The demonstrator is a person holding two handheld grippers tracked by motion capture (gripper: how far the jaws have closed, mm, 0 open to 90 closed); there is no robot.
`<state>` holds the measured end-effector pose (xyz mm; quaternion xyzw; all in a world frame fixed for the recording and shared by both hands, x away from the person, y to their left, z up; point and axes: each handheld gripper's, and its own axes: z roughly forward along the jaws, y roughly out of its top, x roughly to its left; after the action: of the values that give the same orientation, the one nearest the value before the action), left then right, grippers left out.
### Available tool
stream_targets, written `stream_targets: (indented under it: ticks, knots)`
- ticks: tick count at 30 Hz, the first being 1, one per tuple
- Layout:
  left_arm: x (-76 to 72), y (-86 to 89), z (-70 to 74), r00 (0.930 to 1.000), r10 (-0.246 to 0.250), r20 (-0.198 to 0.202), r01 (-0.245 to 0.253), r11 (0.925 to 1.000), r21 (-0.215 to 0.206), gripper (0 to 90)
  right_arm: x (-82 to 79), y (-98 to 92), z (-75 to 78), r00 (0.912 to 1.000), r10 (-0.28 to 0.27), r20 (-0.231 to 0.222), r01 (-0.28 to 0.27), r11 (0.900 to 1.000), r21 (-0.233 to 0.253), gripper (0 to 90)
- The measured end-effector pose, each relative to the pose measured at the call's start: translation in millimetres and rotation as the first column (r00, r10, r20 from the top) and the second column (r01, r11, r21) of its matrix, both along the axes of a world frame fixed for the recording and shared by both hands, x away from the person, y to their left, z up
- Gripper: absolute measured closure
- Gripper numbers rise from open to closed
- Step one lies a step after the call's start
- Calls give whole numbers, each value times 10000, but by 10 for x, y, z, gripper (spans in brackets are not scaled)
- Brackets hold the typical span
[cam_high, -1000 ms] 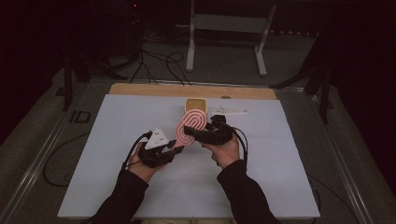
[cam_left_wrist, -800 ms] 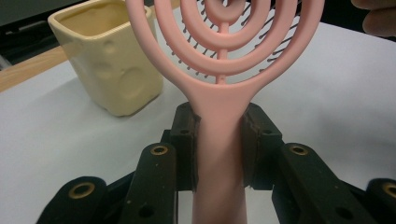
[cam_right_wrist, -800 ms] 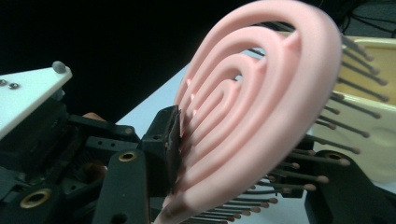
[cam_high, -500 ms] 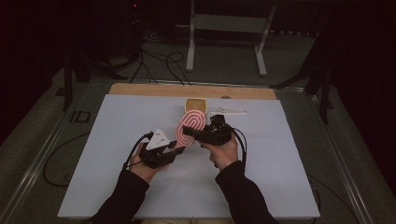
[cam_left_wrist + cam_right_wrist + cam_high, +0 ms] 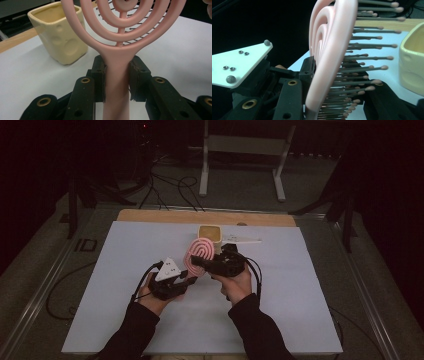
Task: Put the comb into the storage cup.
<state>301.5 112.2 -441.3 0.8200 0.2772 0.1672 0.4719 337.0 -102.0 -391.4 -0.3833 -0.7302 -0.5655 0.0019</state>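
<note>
Now the left gripper point(image 5: 189, 281) is squeezing the pink brush point(image 5: 201, 254) by its handle, which is standing straight up between its jaws. The right gripper point(image 5: 212, 265) is pinching the brush head, edge-on.

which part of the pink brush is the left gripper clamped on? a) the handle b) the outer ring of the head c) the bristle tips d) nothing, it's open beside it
a: in the left gripper view the left gripper has both jaw pads pressed against the sides of the brush handle, just below where the ringed head begins.
</note>
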Motion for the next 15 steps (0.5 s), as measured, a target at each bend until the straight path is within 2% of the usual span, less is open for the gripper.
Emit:
stream_targets:
  ticks: [10, 15]
  knots:
    - [-7, 4, -3, 9994, 287, 214, -289, 9995, 84, 688, 9, 47, 19, 9999, -22, 138, 24, 10000, -95, 638]
    - [-2, 22, -3, 9976, 576, 386, -582, 9982, 132, 583, 15, 59, 24, 9996, -101, 264, 106, 9998, -185, 638]
